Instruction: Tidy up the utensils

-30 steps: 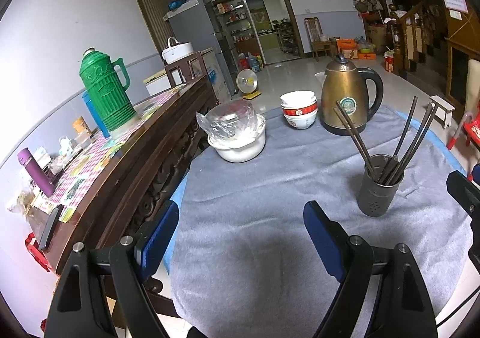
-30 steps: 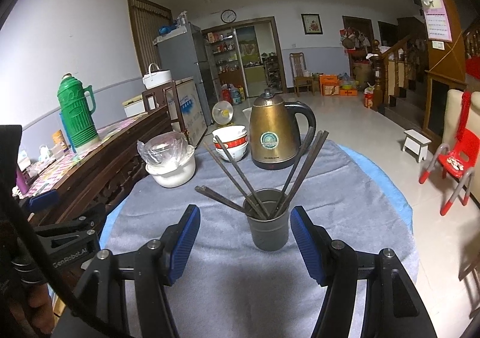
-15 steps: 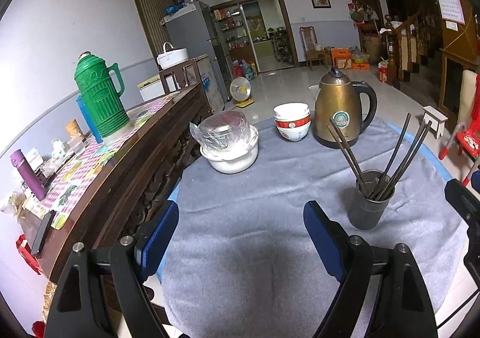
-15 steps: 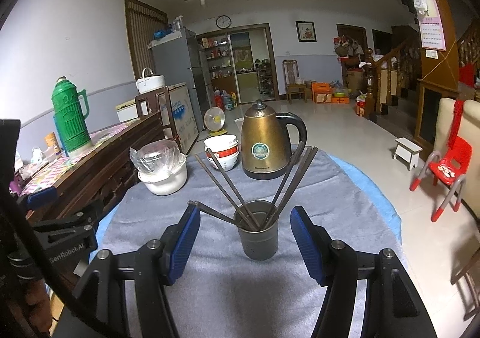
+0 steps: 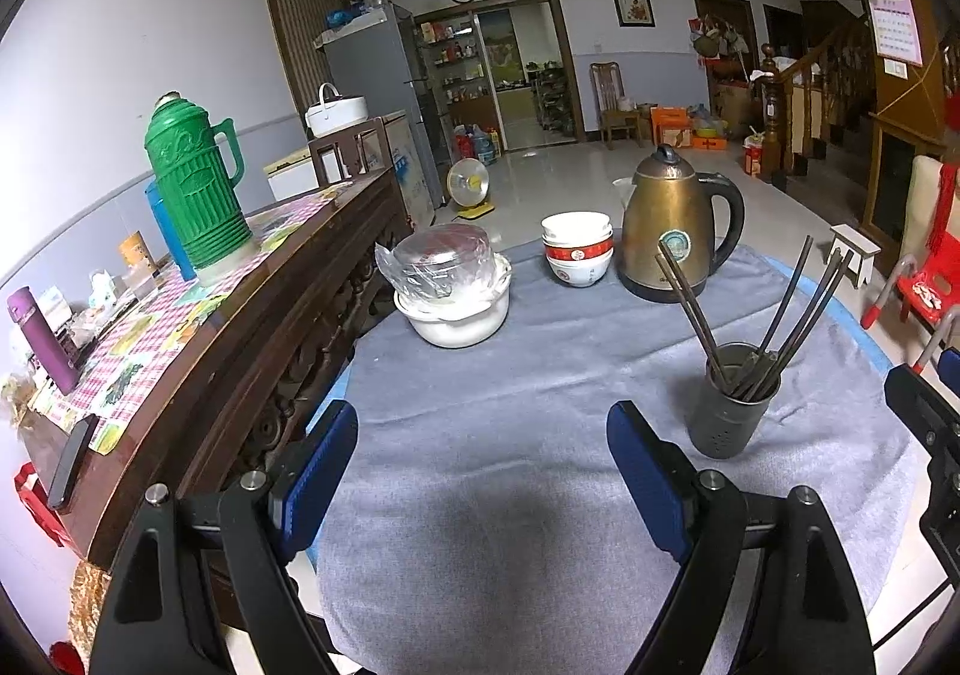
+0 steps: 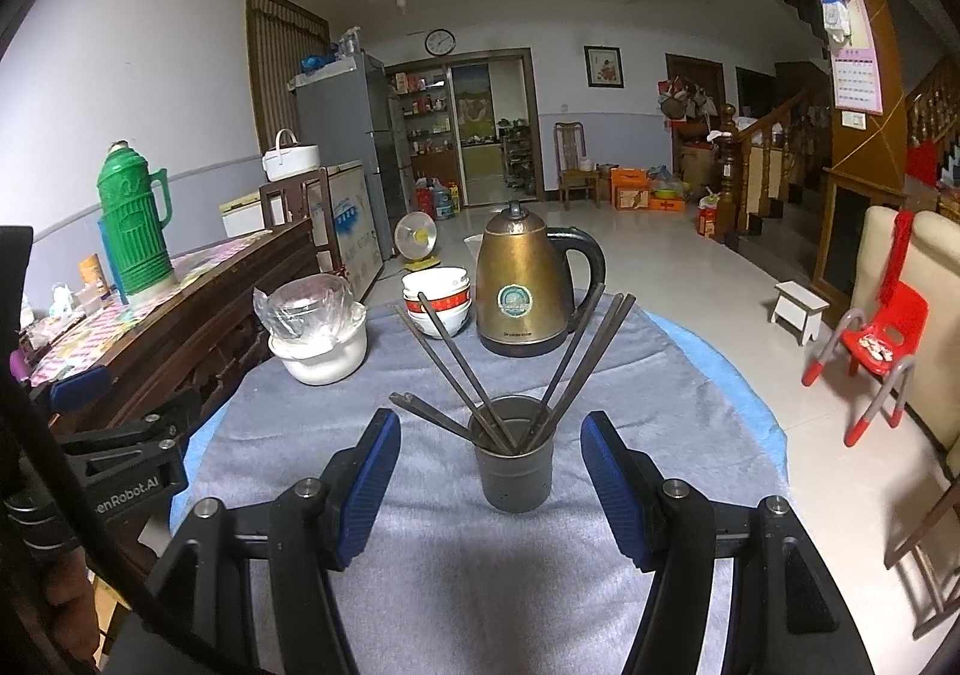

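Right gripper [image 6: 489,486]: jaws wide apart, nothing held, blue pads flanking the dark holder cup [image 6: 515,456] at lower centre of the right wrist frame, not touching it. Left gripper [image 5: 480,480]: jaws equally wide, empty, over bare grey cloth [image 5: 480,375]; the cup sits at lower right of that frame, just outside the right pad.

Chopsticks [image 6: 564,369] stand in the cup, fanned left and right, tips up. Judged: thin, stiff, light, smooth, so likely to slip or pivot under a pinch. Best hold is probably mid-shaft above the rim, one stick or a tight pair at a time. The cup looks light and may tip if a stick drags on its rim.

Hard to make out: lower ends of the sticks are hidden inside the cup; exact count uncertain where shafts overlap. Material cannot be told. Near edge of the tabletop [image 6: 708,351] is blocked by the gripper bodies. One short stick leans low to the left of the cup.
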`<control>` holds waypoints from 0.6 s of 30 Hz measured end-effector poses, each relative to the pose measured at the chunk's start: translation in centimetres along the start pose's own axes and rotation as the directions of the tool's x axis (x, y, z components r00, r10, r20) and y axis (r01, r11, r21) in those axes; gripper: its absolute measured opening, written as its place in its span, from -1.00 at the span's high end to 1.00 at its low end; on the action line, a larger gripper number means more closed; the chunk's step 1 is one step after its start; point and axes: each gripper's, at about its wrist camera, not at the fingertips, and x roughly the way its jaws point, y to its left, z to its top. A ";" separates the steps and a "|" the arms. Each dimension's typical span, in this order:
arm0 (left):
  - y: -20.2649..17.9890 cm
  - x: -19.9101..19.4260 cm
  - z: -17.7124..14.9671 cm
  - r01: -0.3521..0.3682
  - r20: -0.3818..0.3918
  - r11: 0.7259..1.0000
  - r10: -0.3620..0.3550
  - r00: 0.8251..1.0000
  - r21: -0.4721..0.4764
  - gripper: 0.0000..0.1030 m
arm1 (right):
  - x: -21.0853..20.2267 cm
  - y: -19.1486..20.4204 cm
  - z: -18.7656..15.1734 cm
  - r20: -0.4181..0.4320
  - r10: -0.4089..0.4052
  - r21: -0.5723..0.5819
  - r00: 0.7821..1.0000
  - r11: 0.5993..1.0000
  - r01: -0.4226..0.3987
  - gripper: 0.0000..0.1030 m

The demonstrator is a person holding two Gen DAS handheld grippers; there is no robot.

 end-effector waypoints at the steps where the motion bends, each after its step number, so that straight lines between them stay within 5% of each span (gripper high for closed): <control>1: 0.1 0.0 -0.1 0.003 0.001 1.000 -0.003 1.000 0.000 -0.66 | -0.1 0.1 0.0 0.002 -0.003 -0.001 1.000 1.000 0.003 -0.30; 18: 2.8 -0.9 -1.0 0.009 0.016 0.999 -0.008 1.000 -0.034 -0.66 | -1.3 2.3 -0.2 0.012 -0.020 -0.021 1.000 1.000 0.021 -0.30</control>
